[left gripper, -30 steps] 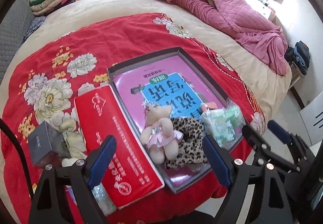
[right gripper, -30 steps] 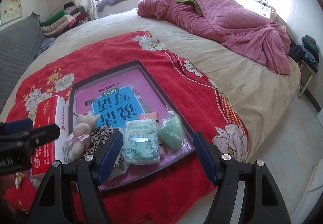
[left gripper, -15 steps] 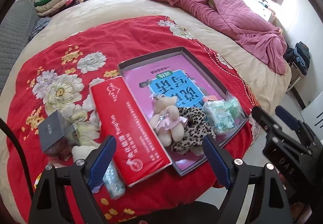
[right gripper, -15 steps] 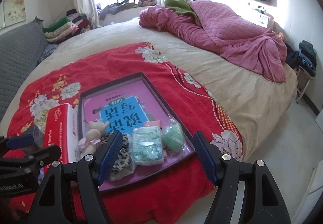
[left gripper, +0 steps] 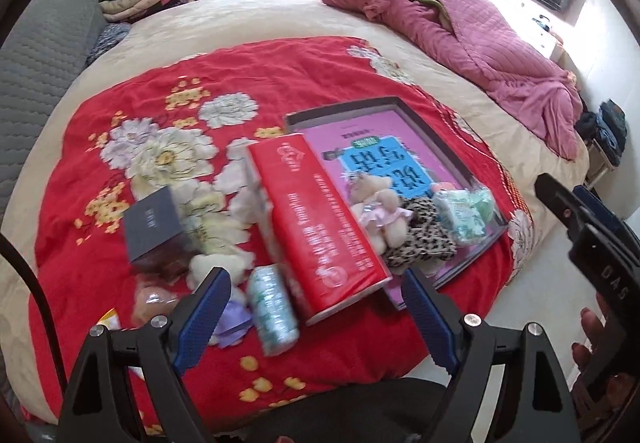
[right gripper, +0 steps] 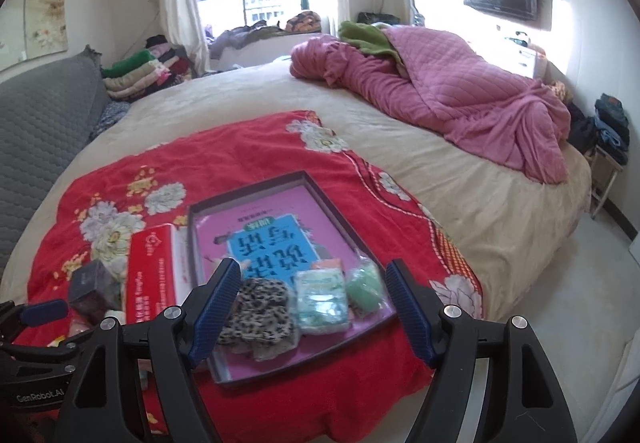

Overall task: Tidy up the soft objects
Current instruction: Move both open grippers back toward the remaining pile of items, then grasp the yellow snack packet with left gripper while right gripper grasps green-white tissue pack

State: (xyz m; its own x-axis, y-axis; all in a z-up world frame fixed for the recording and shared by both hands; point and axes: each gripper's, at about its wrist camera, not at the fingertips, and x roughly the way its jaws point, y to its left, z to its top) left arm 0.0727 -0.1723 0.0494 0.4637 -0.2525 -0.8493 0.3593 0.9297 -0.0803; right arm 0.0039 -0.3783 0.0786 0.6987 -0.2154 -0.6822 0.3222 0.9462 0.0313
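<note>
A dark tray [left gripper: 416, 119] with a pink and blue lining lies on the red floral cloth [left gripper: 120, 227]. In it sit a pink-dressed teddy [left gripper: 380, 205], a leopard-print cloth [right gripper: 256, 313], a green-white pack [right gripper: 322, 301] and a green soft thing in a bag [right gripper: 364, 289]. A red tissue box [left gripper: 320, 223] lies left of the tray. Left of it are a wrapped roll [left gripper: 272, 309], a white plush [left gripper: 218, 267] and a bagged item [left gripper: 154, 301]. My left gripper [left gripper: 316, 327] is open above the cloth's near edge. My right gripper [right gripper: 314, 315] is open above the tray's near end.
A small grey box [left gripper: 154, 221] stands on the cloth at the left. A pink quilt [right gripper: 460, 99] is heaped on the bed's far right. Folded clothes [right gripper: 136, 77] and a grey headboard [right gripper: 40, 123] are at the left. Floor [right gripper: 560, 283] lies right of the bed.
Both grippers have pulled back and up from the bed, so more of the room shows. The left view has swung left, bringing the roll and plush into sight. Jaws stay open.
</note>
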